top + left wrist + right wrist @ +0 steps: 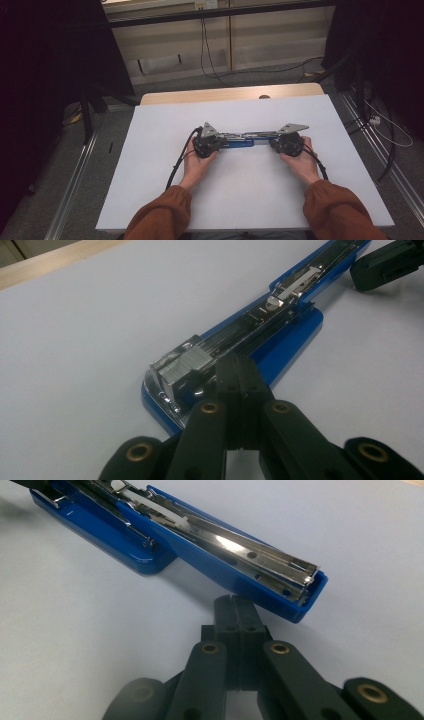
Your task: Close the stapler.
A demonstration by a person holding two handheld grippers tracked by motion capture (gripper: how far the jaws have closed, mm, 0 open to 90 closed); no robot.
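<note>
Seen from the high view: blue stapler (239,141) swung fully open and flat on the white surface (150,170), stretched left to right between left tongs (212,142) and right tongs (281,142). Shown close in the left gripper view: staple block (187,367) in the metal channel, just ahead of the pressed-together, empty tongs. In the right gripper view: stapler's other blue end just beyond those tongs, likewise together, gripping nothing.

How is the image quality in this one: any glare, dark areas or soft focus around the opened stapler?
High view: the white table is evenly lit, the surroundings fall into near black, and the stapler is small and soft. Left gripper view: the staples are fairly sharp, with mild glare on the metal. Right gripper view: a bright glint on the metal rail; the right gripper casts a soft shadow.
</note>
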